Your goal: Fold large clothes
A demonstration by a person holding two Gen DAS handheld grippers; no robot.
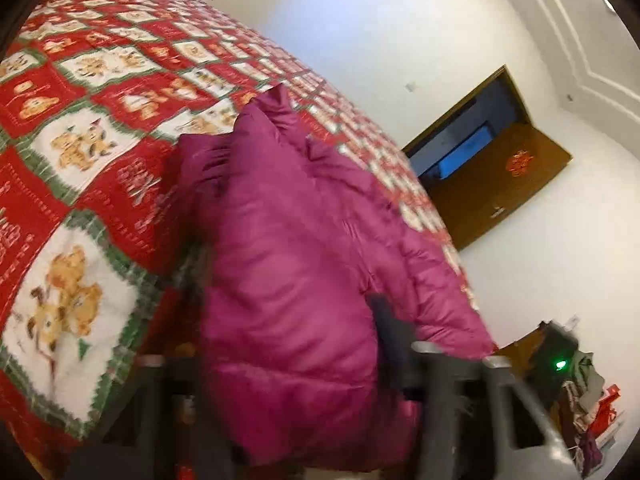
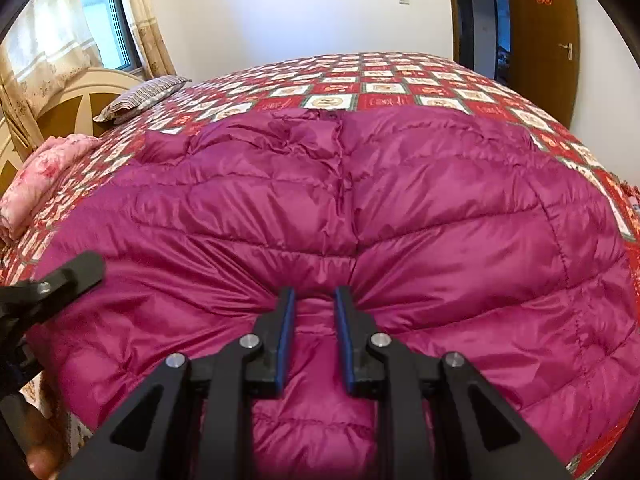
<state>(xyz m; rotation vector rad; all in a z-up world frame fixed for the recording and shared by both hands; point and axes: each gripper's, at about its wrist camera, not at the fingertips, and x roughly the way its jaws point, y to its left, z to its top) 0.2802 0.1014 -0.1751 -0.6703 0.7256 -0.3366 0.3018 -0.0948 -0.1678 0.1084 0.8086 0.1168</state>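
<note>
Between the right gripper's (image 2: 314, 300) blue pads (image 2: 285, 344): a pinched ridge of the magenta quilted down jacket (image 2: 400, 208), puckers fanning out from the pinch. Jaws narrow, clamped on the near hem, probably to get a firm edge for lifting and folding away from the tool. Jacket lies spread flat ahead of that gripper, zip up the middle, collar at the far end, on the red-and-white checked bedspread with bear prints (image 2: 400, 84).

Left gripper (image 1: 288, 360) sits at the jacket's left edge; it shows as a black finger at the right-wrist view's left margin. Its own view is blurred, with fabric bulging between the fingers. Whether the pads press on it can't be told. Likely going for the matching hem corner so both ends lift evenly.

Beyond the jacket, far left of the right tool: striped pillow (image 2: 144, 94), pink folded quilt (image 2: 44, 176). Far right: brown door (image 2: 540, 32).
</note>
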